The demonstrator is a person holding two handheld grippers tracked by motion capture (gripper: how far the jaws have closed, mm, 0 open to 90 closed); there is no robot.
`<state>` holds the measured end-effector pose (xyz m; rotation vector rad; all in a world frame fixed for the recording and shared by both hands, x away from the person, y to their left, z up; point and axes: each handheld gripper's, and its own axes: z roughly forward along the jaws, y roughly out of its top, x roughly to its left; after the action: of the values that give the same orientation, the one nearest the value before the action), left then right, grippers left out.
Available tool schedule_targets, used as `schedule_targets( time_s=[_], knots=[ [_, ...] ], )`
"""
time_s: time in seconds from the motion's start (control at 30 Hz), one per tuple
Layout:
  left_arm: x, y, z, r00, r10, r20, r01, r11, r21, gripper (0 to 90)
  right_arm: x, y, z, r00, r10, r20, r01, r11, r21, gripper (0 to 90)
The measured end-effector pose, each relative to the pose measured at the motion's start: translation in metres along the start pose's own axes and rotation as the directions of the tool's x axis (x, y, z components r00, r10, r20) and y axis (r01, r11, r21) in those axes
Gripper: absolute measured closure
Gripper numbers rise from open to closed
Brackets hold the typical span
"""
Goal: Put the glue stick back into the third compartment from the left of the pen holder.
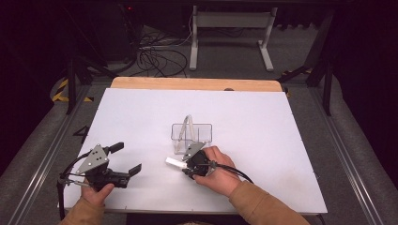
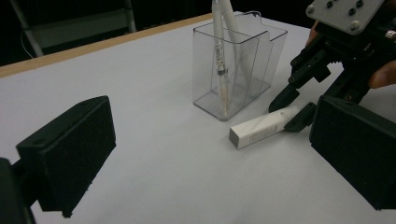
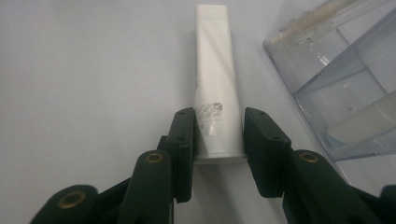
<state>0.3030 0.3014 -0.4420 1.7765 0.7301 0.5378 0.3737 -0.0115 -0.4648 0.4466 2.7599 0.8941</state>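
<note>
The right hand-held gripper (image 3: pixel 218 140) clasps the white tube (image 3: pixel 213 70) at its cap end, long axis pointing straight ahead; left hand-held gripper (image 2: pixel 205 154) gapes idle

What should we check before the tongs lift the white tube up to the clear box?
1. Right tongs are around the white tube, at its cap end: ok.
2. Pads pressing on the tube: the left pad touches it, a slim gap shows at the right pad: cannot tell.
3. Tube lies flat on the table, beside the clear box, not under it: ok.
4. Box stands upright: ok.
5. Room in the box: pens already lean in one compartment, the next looks free: ok.
6. Left tongs are open and well away from the tube: ok.
</note>
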Motion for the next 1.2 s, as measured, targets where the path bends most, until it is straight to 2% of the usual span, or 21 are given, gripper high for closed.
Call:
schedule_targets(
  time_s=[0.57,0.9,1.2],
  knots=[
    [0.0,0.0,-0.001,1.0,-0.004,-0.004,0.004,1.0,-0.003,1.1,0.001,0.001,-0.002,0.9991,0.041,-0.011,-0.041,0.999,-0.019,65.9],
    [0.0,0.0,-0.001,1.0,-0.003,-0.006,0.003,1.0,-0.006,1.1,0.004,0.011,-0.027,0.9969,0.074,-0.026,-0.076,0.993,-0.091,66.0],
    [0.0,0.0,-0.001,1.0,-0.002,-0.006,0.002,1.0,-0.007,1.1,0.005,0.016,-0.042,0.9962,0.08,-0.035,-0.084,0.99,-0.115,66.2]
  ],
)
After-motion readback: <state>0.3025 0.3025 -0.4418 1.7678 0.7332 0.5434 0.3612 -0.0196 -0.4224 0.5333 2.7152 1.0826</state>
